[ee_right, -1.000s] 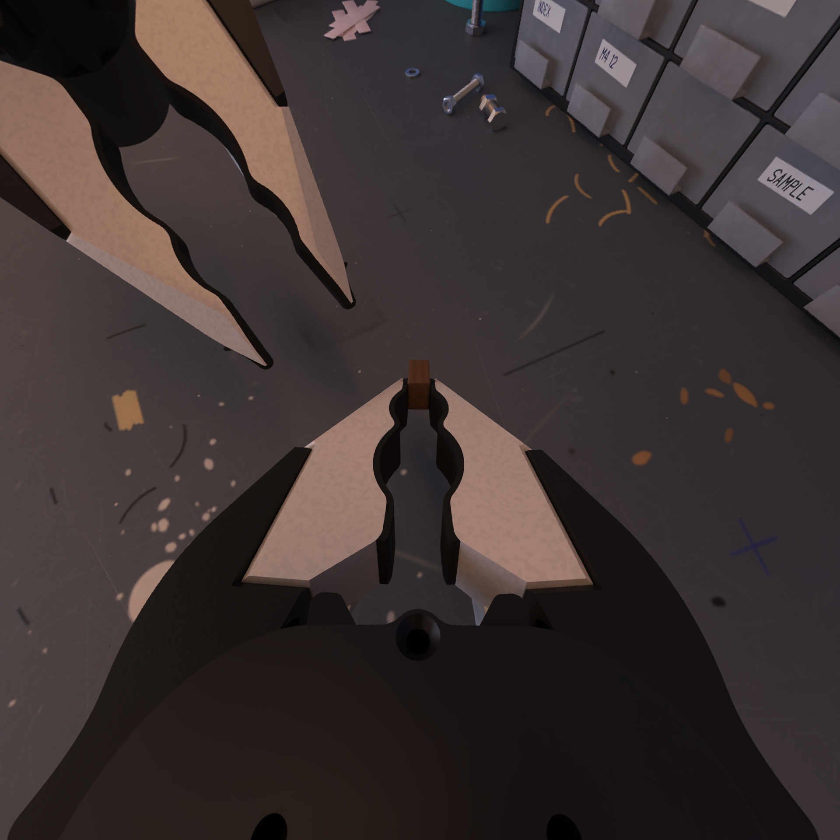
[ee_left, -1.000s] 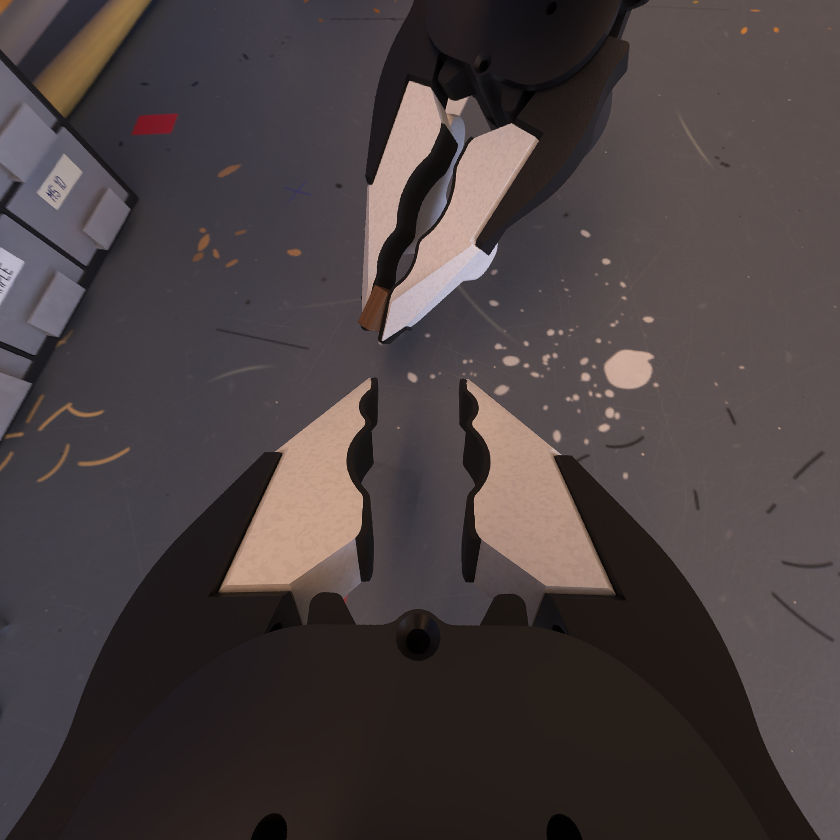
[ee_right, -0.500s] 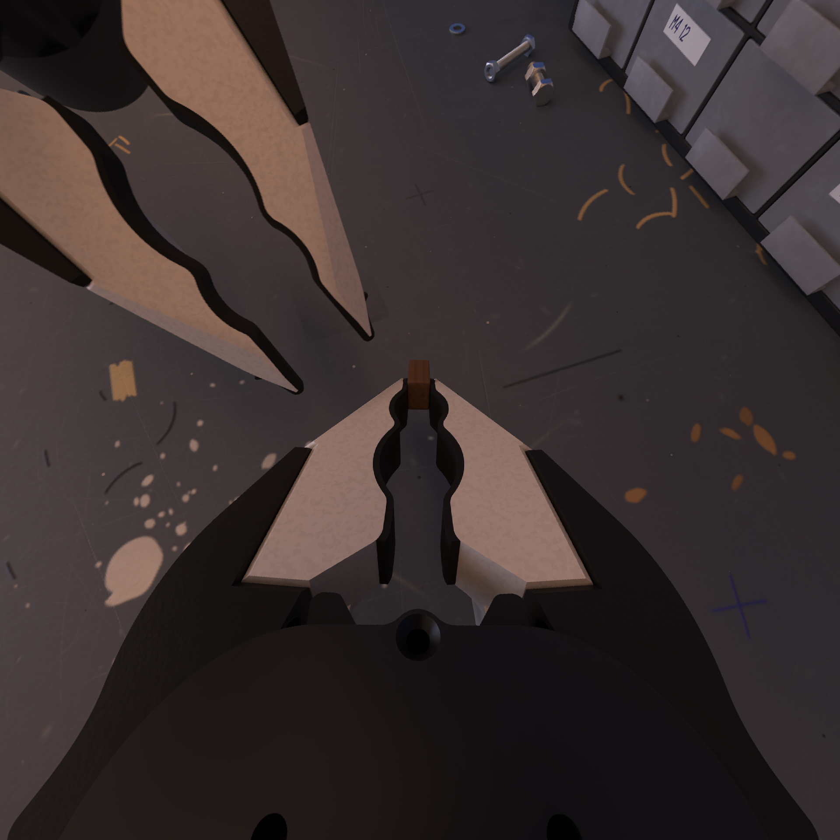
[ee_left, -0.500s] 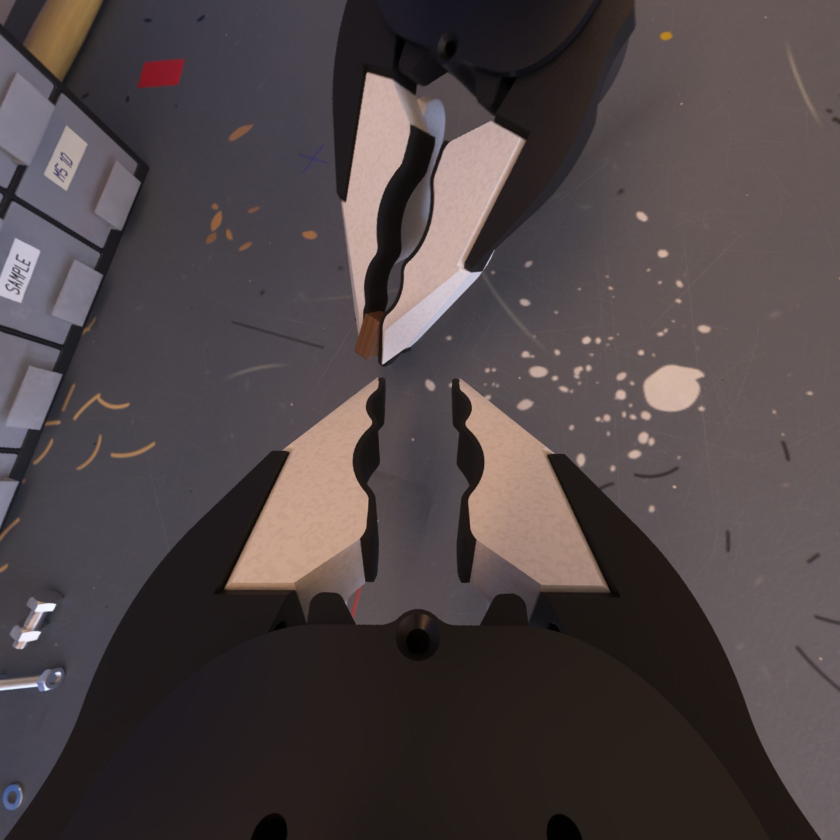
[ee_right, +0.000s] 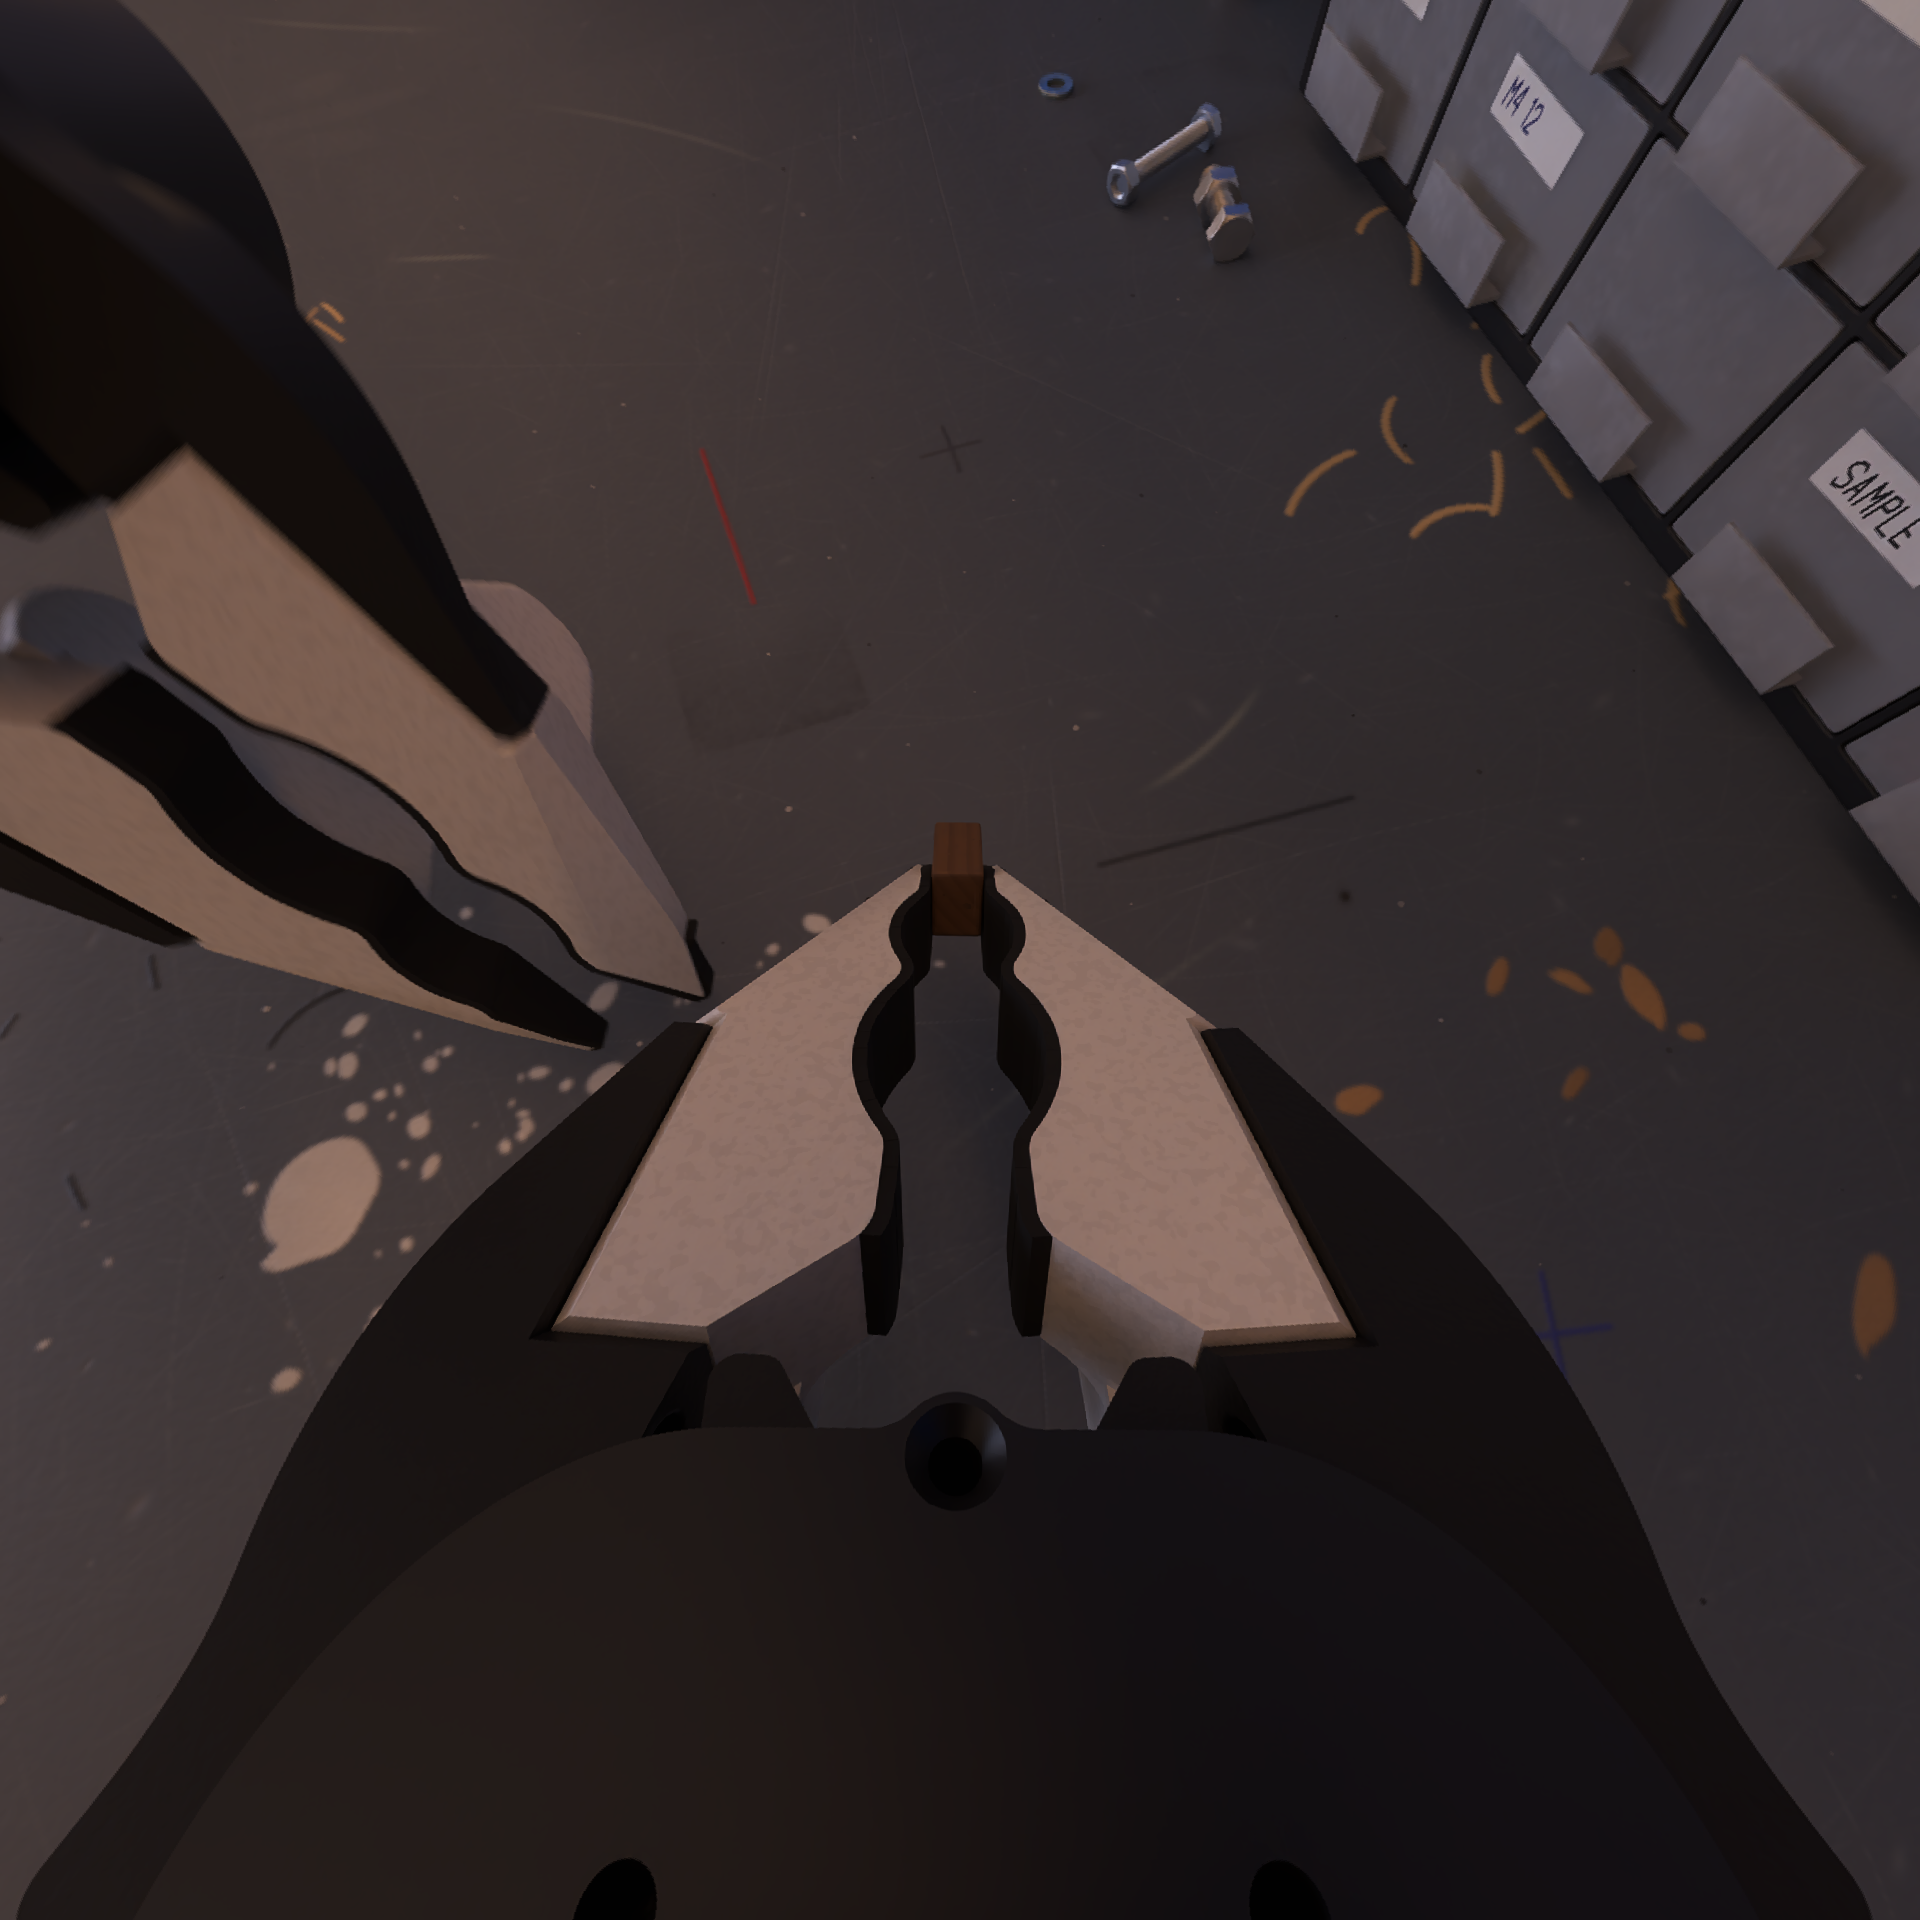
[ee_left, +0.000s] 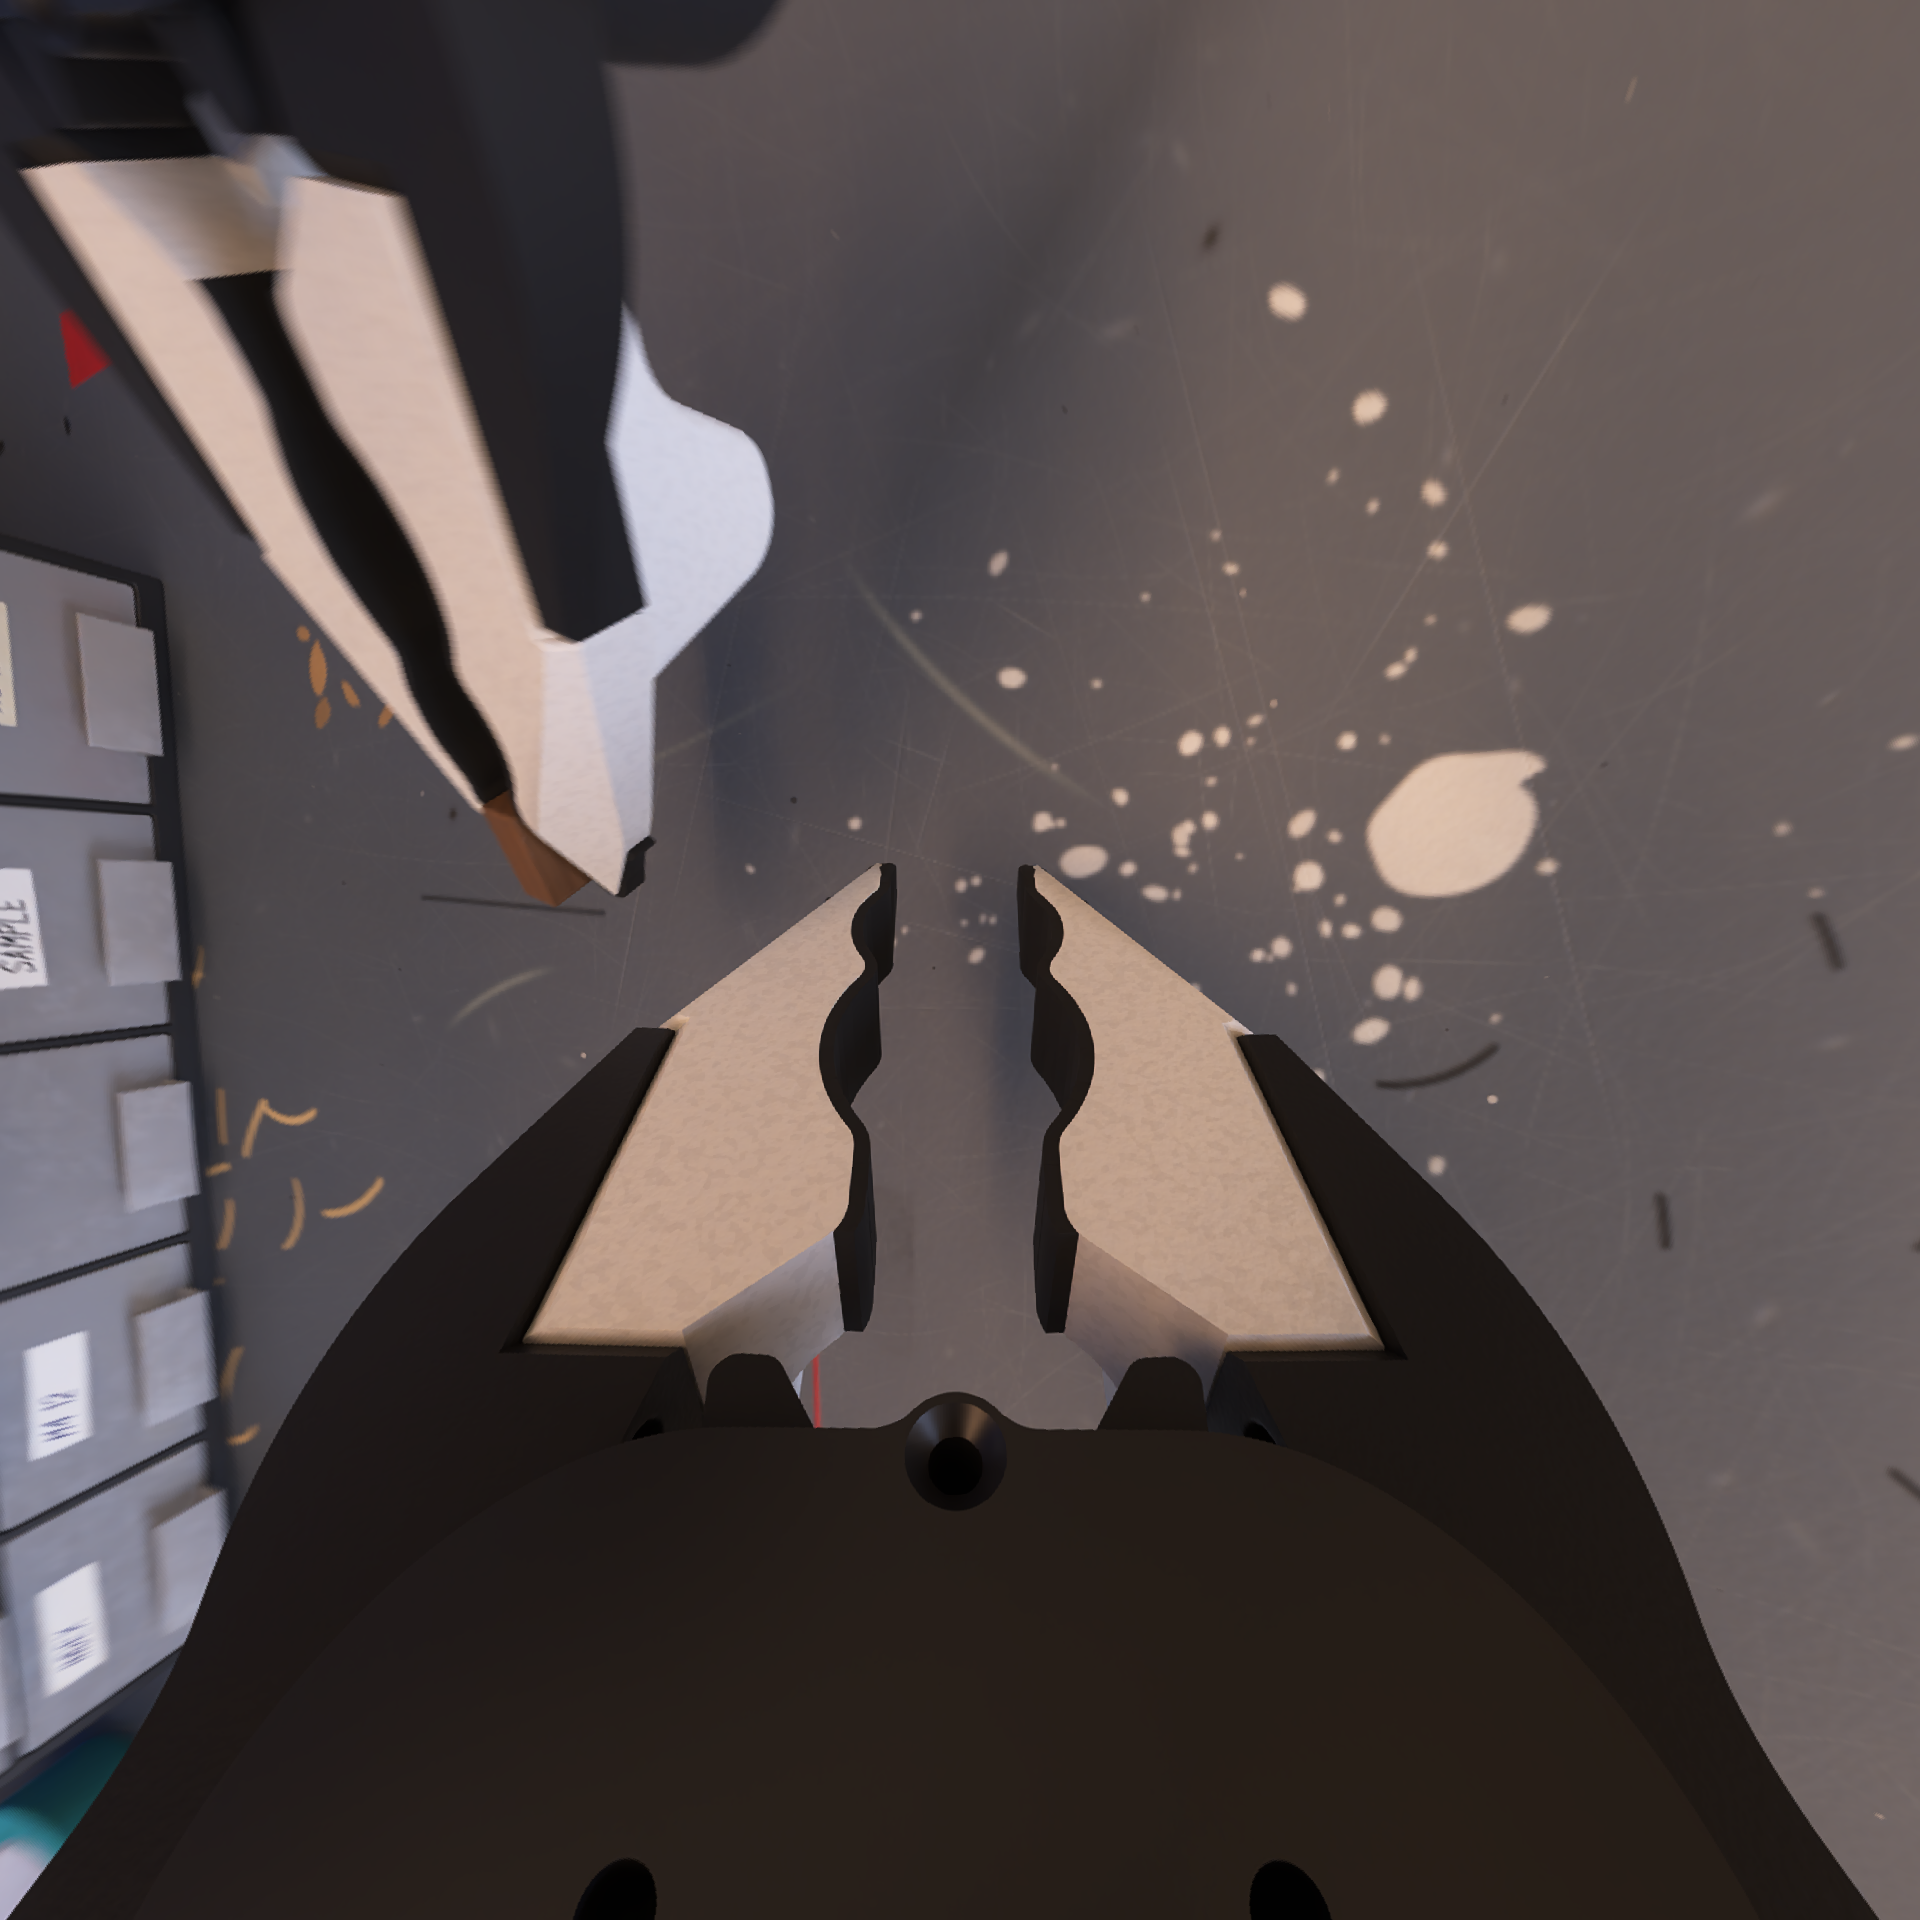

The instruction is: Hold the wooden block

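While the right tongs [ee_right: 956,883] stay clenched on the wooden block [ee_right: 957,880] at their very tips, above the grey bench [ee_right: 1039,623], the left tongs [ee_left: 956,883] hang released just beside them. Drawer bins [ee_right: 1714,312] hem one side; only the right wrist view shows the loose bolts [ee_right: 1184,177].

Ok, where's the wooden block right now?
The wooden block is pinched at the very tips of the right gripper, clear of the bench; the open left gripper sits just beside it, not touching.
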Available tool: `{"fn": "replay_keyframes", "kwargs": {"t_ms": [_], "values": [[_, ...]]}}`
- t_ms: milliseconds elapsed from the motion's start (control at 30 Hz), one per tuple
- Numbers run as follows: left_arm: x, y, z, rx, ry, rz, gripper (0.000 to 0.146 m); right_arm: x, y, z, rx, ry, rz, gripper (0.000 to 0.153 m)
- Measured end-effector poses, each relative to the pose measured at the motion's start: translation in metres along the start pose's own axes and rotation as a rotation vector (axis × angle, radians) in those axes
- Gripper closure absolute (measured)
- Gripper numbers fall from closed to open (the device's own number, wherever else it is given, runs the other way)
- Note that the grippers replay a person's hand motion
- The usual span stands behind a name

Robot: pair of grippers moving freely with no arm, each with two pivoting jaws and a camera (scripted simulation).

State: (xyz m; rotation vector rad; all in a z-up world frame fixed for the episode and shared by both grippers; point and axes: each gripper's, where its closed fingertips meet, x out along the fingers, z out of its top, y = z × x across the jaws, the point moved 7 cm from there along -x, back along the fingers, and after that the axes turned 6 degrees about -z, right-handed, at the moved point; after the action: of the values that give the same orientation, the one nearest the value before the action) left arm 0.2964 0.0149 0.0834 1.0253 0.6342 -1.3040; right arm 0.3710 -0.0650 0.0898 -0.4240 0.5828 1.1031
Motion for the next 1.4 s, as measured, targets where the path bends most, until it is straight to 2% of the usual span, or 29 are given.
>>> {"fn": "replay_keyframes", "kwargs": {"t_ms": [100, 167, 300, 367, 467, 567, 733, 900, 1000, 1067, 1233, 1400], "values": [[0.006, -0.005, 0.004, 0.062, 0.070, 0.030, 0.121, -0.004, 0.004, -0.001, 0.014, -0.007, 0.012, 0.145], [0.002, -0.003, 0.006, 0.049, 0.066, 0.034, 0.119, -0.008, 0.006, -0.002, 0.036, -0.025, 0.016, 0.145], [-0.030, 0.008, 0.007, -0.081, -0.113, 0.057, 0.118, -0.016, 0.010, -0.005, 0.052, -0.042, -0.013, 0.145], [-0.046, 0.021, -0.005, -0.158, -0.179, 0.114, 0.119, -0.015, 0.014, -0.006, 0.064, -0.039, -0.026, 0.145], [-0.054, 0.037, -0.030, -0.211, -0.149, 0.150, 0.120, -0.007, 0.020, -0.007, 0.079, -0.011, -0.072, 0.145], [-0.056, 0.044, -0.047, -0.163, -0.132, 0.156, 0.112, 0.001, 0.028, -0.009, 0.053, 0.022, -0.132, 0.145], [-0.051, 0.048, -0.067, 0.039, -0.064, 0.066, 0.093, 0.010, 0.040, -0.011, 0.053, 0.025, -0.214, 0.145], [-0.043, 0.059, -0.075, 0.251, 0.005, -0.034, 0.065, 0.008, 0.046, -0.012, 0.034, 0.032, -0.265, 0.145], [-0.037, 0.067, -0.070, 0.312, 0.034, -0.129, 0.054, 0.007, 0.047, -0.012, 0.035, 0.022, -0.277, 0.145], [-0.033, 0.070, -0.067, 0.344, 0.051, -0.195, 0.053, 0.006, 0.047, -0.012, 0.057, 0.013, -0.285, 0.145], [-0.024, 0.077, -0.063, 0.300, 0.126, -0.327, 0.052, 0.010, 0.049, -0.014, 0.089, 0.010, -0.277, 0.145], [-0.023, 0.086, -0.064, 0.216, 0.129, -0.388, 0.052, 0.011, 0.048, -0.015, 0.089, -0.003, -0.269, 0.145]]}}
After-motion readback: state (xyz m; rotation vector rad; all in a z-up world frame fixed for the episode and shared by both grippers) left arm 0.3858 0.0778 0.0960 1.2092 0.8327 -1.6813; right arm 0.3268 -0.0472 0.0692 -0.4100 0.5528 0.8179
